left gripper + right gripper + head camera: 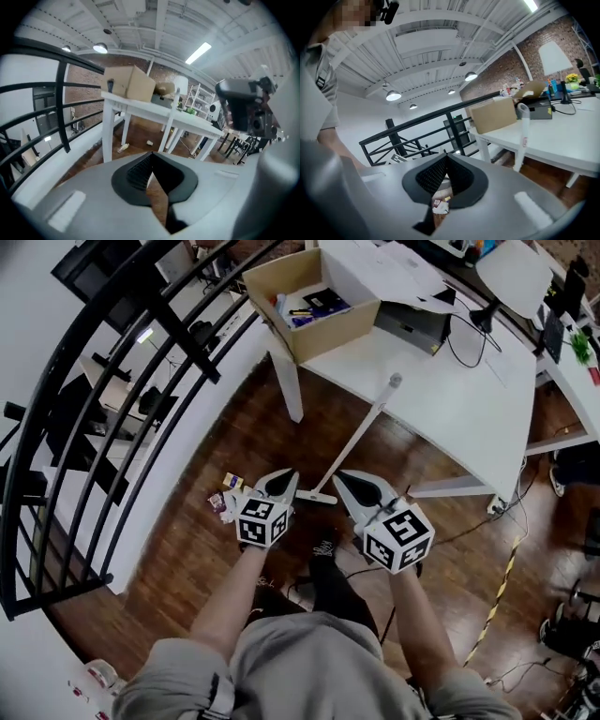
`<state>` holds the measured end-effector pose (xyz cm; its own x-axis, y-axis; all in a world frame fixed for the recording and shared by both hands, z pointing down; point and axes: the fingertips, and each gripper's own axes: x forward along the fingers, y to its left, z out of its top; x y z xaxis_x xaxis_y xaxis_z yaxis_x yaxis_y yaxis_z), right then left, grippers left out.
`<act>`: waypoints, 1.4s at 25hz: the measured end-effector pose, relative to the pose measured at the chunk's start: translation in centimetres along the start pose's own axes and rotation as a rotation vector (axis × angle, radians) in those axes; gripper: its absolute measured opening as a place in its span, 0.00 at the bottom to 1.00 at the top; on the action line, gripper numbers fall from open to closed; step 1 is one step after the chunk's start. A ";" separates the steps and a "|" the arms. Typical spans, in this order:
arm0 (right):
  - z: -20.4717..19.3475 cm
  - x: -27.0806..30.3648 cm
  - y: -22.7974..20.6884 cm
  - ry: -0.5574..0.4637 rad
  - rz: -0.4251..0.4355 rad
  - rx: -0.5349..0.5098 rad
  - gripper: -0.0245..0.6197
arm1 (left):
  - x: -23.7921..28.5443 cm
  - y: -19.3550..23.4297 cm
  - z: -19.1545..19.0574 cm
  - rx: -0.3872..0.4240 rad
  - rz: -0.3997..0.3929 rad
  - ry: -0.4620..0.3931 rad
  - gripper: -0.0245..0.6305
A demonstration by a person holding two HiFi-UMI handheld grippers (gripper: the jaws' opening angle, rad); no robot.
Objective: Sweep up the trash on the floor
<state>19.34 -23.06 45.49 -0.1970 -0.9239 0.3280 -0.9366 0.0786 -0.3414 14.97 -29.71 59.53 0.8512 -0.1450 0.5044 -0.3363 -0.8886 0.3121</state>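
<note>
A small pile of trash (225,496), wrappers and paper scraps, lies on the wooden floor beside the white ledge under the railing. Through the gap below the right jaws, the trash (440,205) shows again. A white long-handled tool (361,432) leans against the white table (441,399), its foot on the floor between my grippers. Its handle (523,127) stands upright in the right gripper view. My left gripper (285,476) is shut and holds nothing, just right of the trash. My right gripper (343,477) is shut and empty too, beside the tool's foot.
A black railing (112,399) curves along the left. An open cardboard box (314,306) sits on the table's corner. A bottle (123,148) and a cup (149,143) lie under the table. Cables (469,526) and striped tape (497,592) run across the floor at right.
</note>
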 end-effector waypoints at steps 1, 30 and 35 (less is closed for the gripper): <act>0.6 1.0 2.1 -0.007 0.025 -0.017 0.04 | -2.7 0.6 1.2 -0.006 -0.003 -0.047 0.04; 4.9 10.7 41.5 -0.074 0.298 -0.304 0.04 | -47.4 7.4 5.7 0.049 0.074 -0.411 0.04; 5.1 11.1 41.9 -0.081 0.278 -0.302 0.04 | -47.5 7.4 5.7 0.053 0.064 -0.405 0.04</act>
<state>-20.61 -31.93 30.31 -0.4420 -0.8776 0.1857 -0.8963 0.4241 -0.1292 -25.67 -31.86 33.28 0.9224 -0.3512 0.1604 -0.3818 -0.8918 0.2428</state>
